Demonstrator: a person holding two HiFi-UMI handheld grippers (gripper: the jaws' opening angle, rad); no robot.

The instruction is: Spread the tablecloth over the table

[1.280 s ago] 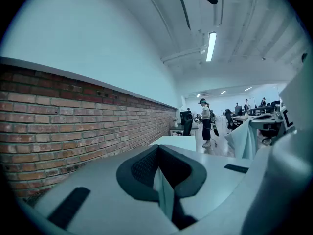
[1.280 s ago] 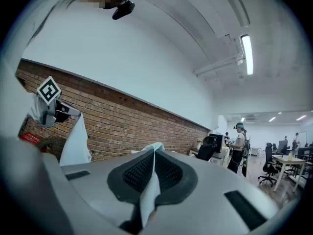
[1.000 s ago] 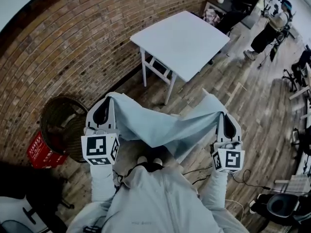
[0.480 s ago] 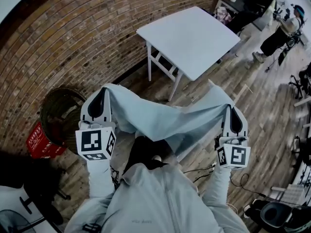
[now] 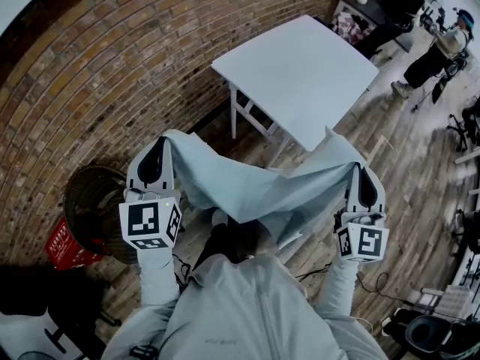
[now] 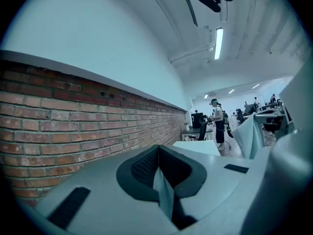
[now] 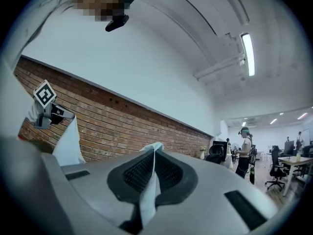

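Tablecloth point(image 5: 251, 190): sagging in the air between both grippers, near the white table point(image 5: 300, 66).
Left gripper point(image 5: 160, 147): clamping one cloth corner, jaws closed on it.
Right gripper point(image 5: 361, 177): pinching the opposite corner.

A person in a pale jacket holds a light blue tablecloth point(image 5: 255, 190) stretched between two tools. The left hand-held gripper point(image 5: 160, 142) and the right hand-held gripper point(image 5: 361, 168) are each clamped on a top corner. The cloth sags in folds between them, above the wooden floor point(image 5: 409, 163). Just beyond the cloth stands a white square tabletop point(image 5: 300, 70) on white legs, one edge close to the brick wall point(image 5: 97, 73). A wicker basket point(image 5: 90, 201) and a red container point(image 5: 64, 242) sit by the wall at left, and another person point(image 5: 439, 51) stands at far right.
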